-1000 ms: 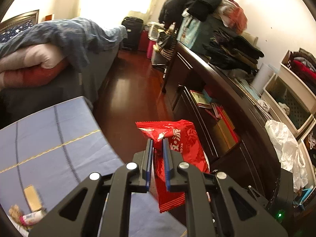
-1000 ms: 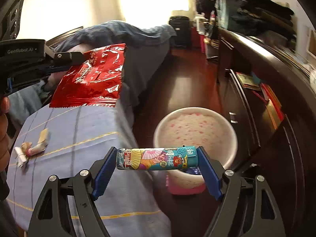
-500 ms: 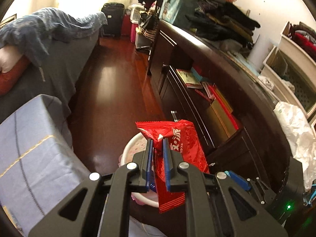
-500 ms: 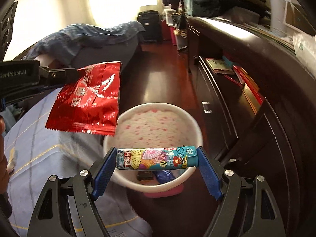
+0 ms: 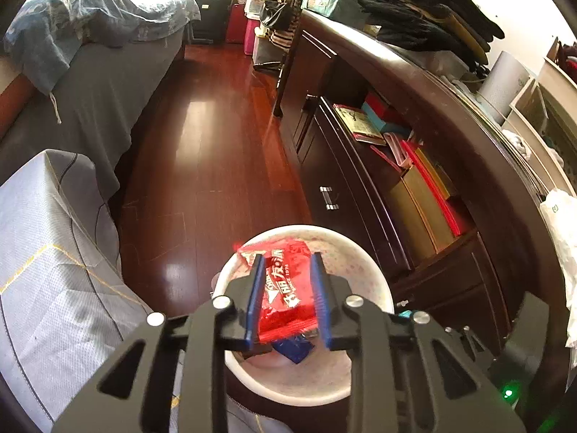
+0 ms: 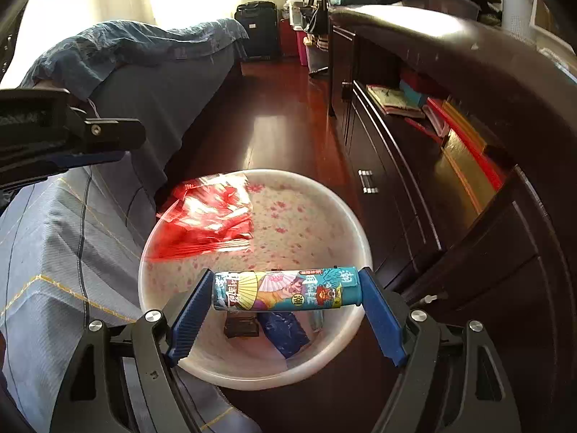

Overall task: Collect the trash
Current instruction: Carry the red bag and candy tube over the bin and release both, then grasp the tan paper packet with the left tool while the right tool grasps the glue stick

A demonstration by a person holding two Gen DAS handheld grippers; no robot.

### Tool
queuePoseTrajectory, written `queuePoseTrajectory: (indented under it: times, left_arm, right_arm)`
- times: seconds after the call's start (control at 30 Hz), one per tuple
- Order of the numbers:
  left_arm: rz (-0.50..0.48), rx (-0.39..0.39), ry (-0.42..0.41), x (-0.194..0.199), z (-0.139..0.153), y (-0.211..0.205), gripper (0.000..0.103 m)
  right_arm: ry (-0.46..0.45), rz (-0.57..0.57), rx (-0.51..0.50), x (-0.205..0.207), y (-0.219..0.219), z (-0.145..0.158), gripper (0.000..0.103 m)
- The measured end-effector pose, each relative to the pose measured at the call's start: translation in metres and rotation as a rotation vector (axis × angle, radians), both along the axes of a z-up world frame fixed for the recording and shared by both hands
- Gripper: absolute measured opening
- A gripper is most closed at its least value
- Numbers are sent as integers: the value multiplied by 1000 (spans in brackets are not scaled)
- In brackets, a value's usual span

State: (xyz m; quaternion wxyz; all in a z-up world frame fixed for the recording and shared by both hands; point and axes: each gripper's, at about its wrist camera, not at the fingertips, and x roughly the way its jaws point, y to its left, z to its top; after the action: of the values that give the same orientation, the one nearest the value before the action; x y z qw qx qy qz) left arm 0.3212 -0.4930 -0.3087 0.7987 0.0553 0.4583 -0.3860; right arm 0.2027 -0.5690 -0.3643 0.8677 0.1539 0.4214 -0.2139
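A white bin (image 5: 375, 278) with pink flowers stands on the floor under both grippers. My left gripper (image 5: 286, 258) hangs over it with its jaws opening. The red snack packet (image 5: 285, 288) shows in the gap, loose from the pads. In the right wrist view the packet (image 6: 209, 220) is a blurred red shape inside the bin (image 6: 346, 209), well below the left gripper (image 6: 108, 144) at the upper left. My right gripper (image 6: 285, 274) is shut end to end on a teal printed tube (image 6: 285, 290) over the bin's near side. A blue wrapper (image 6: 285, 332) and a dark wrapper (image 6: 241, 326) lie in the bottom.
A dark wooden dresser (image 5: 360, 166) with books on an open shelf runs along the right, close to the bin. A bed with a grey-blue cover (image 5: 54, 252) borders the bin on the left. Red wooden floor (image 5: 209, 144) stretches ahead to a suitcase (image 5: 211, 11).
Both grippers came down and forward over the bin. The left jaws have parted and the red packet has dropped from them into the bin. The right still holds the tube.
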Motion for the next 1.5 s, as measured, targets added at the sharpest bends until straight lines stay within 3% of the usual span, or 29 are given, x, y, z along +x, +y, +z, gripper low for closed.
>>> queuePoseTrajectory:
  times: [0.07, 0.4, 0.57, 0.77, 1.13, 1.33, 1.5]
  left_arm:
    - [4, -8, -7, 1, 2, 2, 33]
    - [21, -8, -88, -12, 24, 21, 38]
    - [66, -12, -120, -19, 40, 46, 45]
    - [199, 38, -180, -29, 54, 108, 61]
    - [554, 158, -169, -21, 49, 260, 73]
    - [717, 245, -117, -4, 26, 313, 77]
    - [745, 256, -33, 13, 2, 335, 77]
  right_arm:
    - [0, 2, -4, 0, 2, 0, 81]
    - [-15, 8, -12, -2, 8, 11, 84]
    - [-30, 37, -4, -5, 23, 27, 87]
    - [-57, 127, 21, -7, 63, 45, 90]
    - [-107, 386, 28, -3, 165, 77, 91]
    - [-106, 464, 26, -2, 200, 83, 91]
    - [-103, 509, 14, -1, 223, 88, 92]
